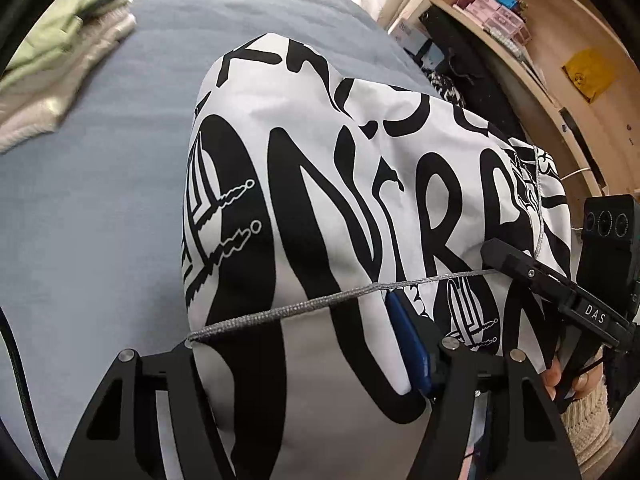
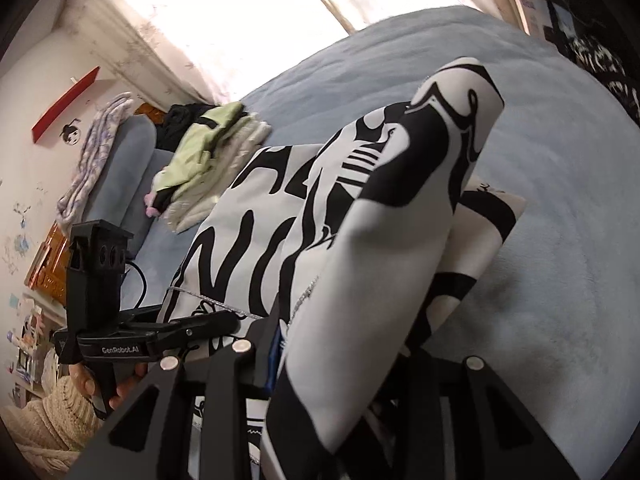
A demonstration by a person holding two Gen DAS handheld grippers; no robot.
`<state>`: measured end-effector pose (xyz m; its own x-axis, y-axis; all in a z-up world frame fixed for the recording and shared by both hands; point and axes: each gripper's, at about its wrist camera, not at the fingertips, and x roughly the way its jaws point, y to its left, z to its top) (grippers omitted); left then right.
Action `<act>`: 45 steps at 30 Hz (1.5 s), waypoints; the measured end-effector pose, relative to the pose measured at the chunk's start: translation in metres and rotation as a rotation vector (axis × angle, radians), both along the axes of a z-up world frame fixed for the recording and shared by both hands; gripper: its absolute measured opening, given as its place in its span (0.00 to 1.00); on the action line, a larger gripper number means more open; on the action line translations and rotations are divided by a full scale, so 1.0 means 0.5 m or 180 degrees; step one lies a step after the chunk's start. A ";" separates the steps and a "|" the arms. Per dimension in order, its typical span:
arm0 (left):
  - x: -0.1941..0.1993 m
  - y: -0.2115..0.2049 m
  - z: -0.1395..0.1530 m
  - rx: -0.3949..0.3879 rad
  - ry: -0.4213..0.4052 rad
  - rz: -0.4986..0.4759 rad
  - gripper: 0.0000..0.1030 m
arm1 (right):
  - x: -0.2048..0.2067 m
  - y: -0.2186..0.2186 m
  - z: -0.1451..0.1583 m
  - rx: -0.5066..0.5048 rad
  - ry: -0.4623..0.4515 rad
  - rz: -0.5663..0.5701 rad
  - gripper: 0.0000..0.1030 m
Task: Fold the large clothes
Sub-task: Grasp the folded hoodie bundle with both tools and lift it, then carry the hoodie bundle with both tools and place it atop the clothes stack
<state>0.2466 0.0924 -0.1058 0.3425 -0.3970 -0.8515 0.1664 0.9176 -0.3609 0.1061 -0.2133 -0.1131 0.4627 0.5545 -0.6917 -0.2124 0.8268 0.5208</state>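
A large white garment with bold black lettering (image 1: 340,184) lies partly folded on the blue-grey bed (image 1: 92,208); a silver drawstring (image 1: 304,304) runs across its near edge. My left gripper (image 1: 304,344) has the near hem between its fingers; whether it grips is hidden by the cloth. It also shows in the right wrist view (image 2: 208,326). My right gripper (image 1: 496,254) is shut on the garment's right edge. In the right wrist view (image 2: 340,368) a raised fold of the garment (image 2: 400,208) drapes over its fingers.
A stack of folded clothes, green on cream (image 1: 60,64), sits at the bed's far left and also shows in the right wrist view (image 2: 204,156). A wooden shelf unit (image 1: 560,52) with small boxes stands right of the bed. A window (image 2: 240,8) is behind the bed.
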 end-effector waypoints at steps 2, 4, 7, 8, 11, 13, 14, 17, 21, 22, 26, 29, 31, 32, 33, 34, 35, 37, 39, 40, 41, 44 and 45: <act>-0.022 0.003 0.024 0.0017 -0.0068 0.0025 0.64 | -0.006 0.027 0.028 0.0030 -0.0069 0.0034 0.31; -0.034 -0.002 0.040 0.0026 -0.0129 0.0063 0.64 | -0.006 0.060 0.057 0.0056 -0.0142 0.0075 0.31; -0.042 0.006 0.050 0.0041 -0.0213 0.0134 0.64 | 0.006 0.128 0.111 0.0137 -0.0259 0.0170 0.31; -0.038 0.013 0.049 0.0053 -0.0249 0.0170 0.64 | 0.012 0.149 0.125 0.0162 -0.0287 0.0197 0.31; -0.016 0.017 0.018 0.0122 -0.0352 0.0279 0.64 | 0.047 0.229 0.171 0.0269 -0.0371 0.0297 0.31; -0.041 0.048 0.022 0.0188 -0.0430 0.0342 0.64 | 0.079 0.285 0.198 0.0323 -0.0430 0.0376 0.31; -0.053 0.051 0.018 0.0212 -0.0461 0.0359 0.64 | 0.097 0.318 0.213 0.0356 -0.0465 0.0413 0.31; -0.056 0.075 0.018 0.0300 -0.0608 0.0436 0.64 | 0.164 0.405 0.244 0.0474 -0.0572 0.0490 0.31; -0.022 0.052 0.025 0.0452 -0.0819 0.0517 0.64 | 0.282 0.524 0.274 0.0675 -0.0731 0.0554 0.31; -0.008 0.035 0.029 0.0487 -0.0854 0.0529 0.64 | 0.317 0.555 0.276 0.0739 -0.0759 0.0554 0.31; 0.121 0.148 0.045 0.0564 -0.0950 0.0591 0.63 | 0.449 0.662 0.266 0.0886 -0.0814 0.0550 0.31; 0.220 0.233 0.026 0.0592 -0.0954 0.0607 0.63 | 0.553 0.729 0.236 0.0963 -0.0795 0.0527 0.31; 0.281 0.310 -0.001 0.0566 -0.0917 0.0616 0.63 | 0.623 0.765 0.198 0.1026 -0.0720 0.0496 0.31; 0.305 0.332 -0.019 0.0541 -0.0880 0.0636 0.63 | 0.648 0.777 0.179 0.1041 -0.0677 0.0492 0.31; 0.332 0.357 -0.046 0.0516 -0.0824 0.0640 0.63 | 0.680 0.788 0.151 0.1058 -0.0598 0.0461 0.31; 0.358 0.386 -0.063 0.0502 -0.0777 0.0653 0.63 | 0.698 0.786 0.126 0.1049 -0.0534 0.0432 0.31; 0.391 0.412 -0.094 0.0492 -0.0704 0.0681 0.63 | 0.722 0.785 0.091 0.1013 -0.0442 0.0369 0.31; 0.432 0.442 -0.168 0.0531 -0.0533 0.0744 0.66 | 0.759 0.783 0.023 0.0921 -0.0224 0.0238 0.31; 0.434 0.466 -0.206 0.0356 -0.0575 0.0807 0.72 | 0.786 0.772 -0.034 0.0871 -0.0098 0.0102 0.40; 0.434 0.478 -0.215 0.0247 -0.0603 0.0838 0.75 | 0.794 0.764 -0.057 0.0941 -0.0073 0.0081 0.42; 0.430 0.482 -0.222 0.0184 -0.0623 0.0854 0.76 | 0.796 0.764 -0.063 0.0936 -0.0085 0.0079 0.47; 0.427 0.495 -0.236 0.0262 -0.0657 0.0871 0.83 | 0.784 0.774 -0.059 0.0790 -0.0159 0.0150 0.52; 0.421 0.496 -0.233 0.0305 -0.0687 0.0879 0.84 | 0.786 0.778 -0.055 0.0744 -0.0144 0.0168 0.54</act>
<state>0.4572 0.3406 -0.2221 0.6015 -0.1863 -0.7768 -0.0296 0.9666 -0.2547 0.4992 0.1758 -0.1407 0.4563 0.7214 -0.5209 -0.2796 0.6720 0.6858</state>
